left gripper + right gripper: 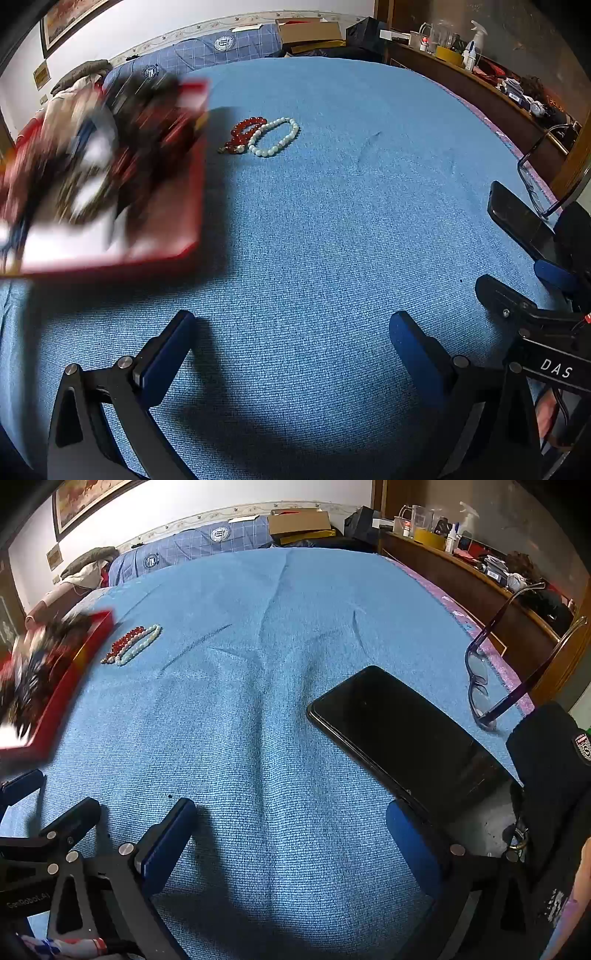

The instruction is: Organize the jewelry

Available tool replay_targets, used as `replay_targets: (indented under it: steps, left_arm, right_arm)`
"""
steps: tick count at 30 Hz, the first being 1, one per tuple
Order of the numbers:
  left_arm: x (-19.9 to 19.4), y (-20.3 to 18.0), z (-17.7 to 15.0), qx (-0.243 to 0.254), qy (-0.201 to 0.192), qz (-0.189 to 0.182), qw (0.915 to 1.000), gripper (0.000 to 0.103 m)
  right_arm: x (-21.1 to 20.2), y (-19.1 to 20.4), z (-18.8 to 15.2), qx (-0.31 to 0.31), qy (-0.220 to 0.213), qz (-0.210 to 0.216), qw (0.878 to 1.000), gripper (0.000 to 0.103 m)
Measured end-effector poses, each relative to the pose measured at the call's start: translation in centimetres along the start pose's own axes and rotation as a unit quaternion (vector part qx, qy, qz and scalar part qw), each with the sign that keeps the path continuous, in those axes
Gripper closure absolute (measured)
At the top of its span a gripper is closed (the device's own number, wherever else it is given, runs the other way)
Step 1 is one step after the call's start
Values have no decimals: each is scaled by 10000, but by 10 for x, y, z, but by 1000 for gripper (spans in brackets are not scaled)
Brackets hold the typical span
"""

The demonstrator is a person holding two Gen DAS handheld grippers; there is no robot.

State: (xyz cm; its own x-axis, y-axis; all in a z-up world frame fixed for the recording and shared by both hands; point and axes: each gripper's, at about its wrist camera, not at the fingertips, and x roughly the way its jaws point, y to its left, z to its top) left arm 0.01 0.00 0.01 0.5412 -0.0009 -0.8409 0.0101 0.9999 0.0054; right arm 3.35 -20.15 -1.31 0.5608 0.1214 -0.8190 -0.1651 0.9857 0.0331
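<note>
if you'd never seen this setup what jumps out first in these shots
The blurred red tray heaped with a dark tangle, at the left of the blue woven bedspread. Just right of its far corner lie a red bead bracelet and a white bead bracelet, overlapping. At the right, a black phone lies face up beside purple-framed glasses.

**Two wrist views angled down over the blue bedspread**

The left wrist view is taken from low over the blue bedspread, tilted steeply downward and facing the far wall. A red box is seen close at its left, blurred, so its contents cannot be told. The right wrist view is set just beside it, to the right, facing the same way, with a black phone near its lens. Both views share the bedspread, the box, the bead bracelets lying ahead, the phone and the pillows.
</note>
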Motion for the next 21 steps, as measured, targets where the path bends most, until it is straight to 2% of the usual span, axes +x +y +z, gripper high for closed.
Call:
replay_targets:
  steps: [21]
  left_arm:
    - [-1, 0, 0, 5, -16, 7, 10000, 0]
  right_arm:
    - [0, 1, 0, 13, 38, 21, 10000, 0]
